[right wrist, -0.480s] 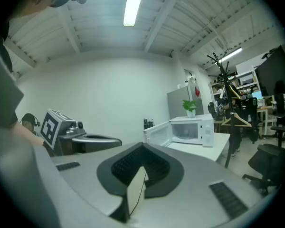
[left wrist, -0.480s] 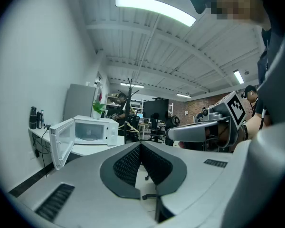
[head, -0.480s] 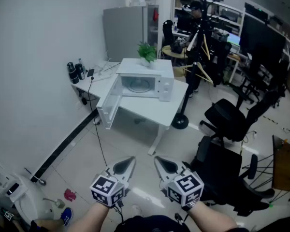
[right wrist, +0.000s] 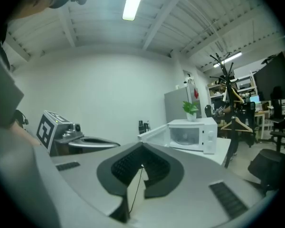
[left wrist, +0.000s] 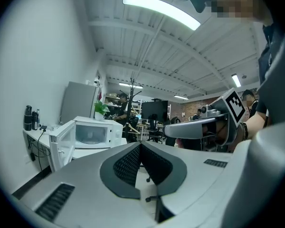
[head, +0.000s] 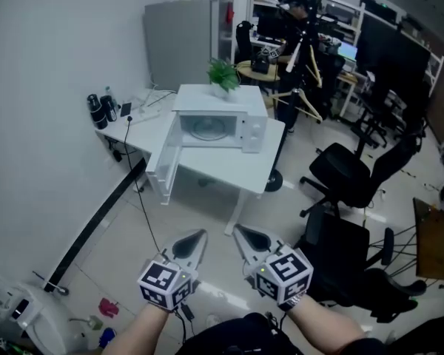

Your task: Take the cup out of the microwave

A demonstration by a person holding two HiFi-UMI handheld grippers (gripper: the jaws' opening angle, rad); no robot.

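cup: we cannot make it out inside the microwave [head: 216, 120] | microwave: door [head: 165, 170] swung open, on the bench [head: 229, 170], well ahead of both tools | left hand-held gripper [head: 200, 235]: jaws closed, empty | right hand-held gripper [head: 238, 231]: jaws closed, empty

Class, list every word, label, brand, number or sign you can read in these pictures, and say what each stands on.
No text can be read in any view.
Microwave control panel: any markings are too small to read.
Cubes on the left gripper and right gripper: square marker patterns only, no letters or digits.
Monitor: dark, nothing legible.
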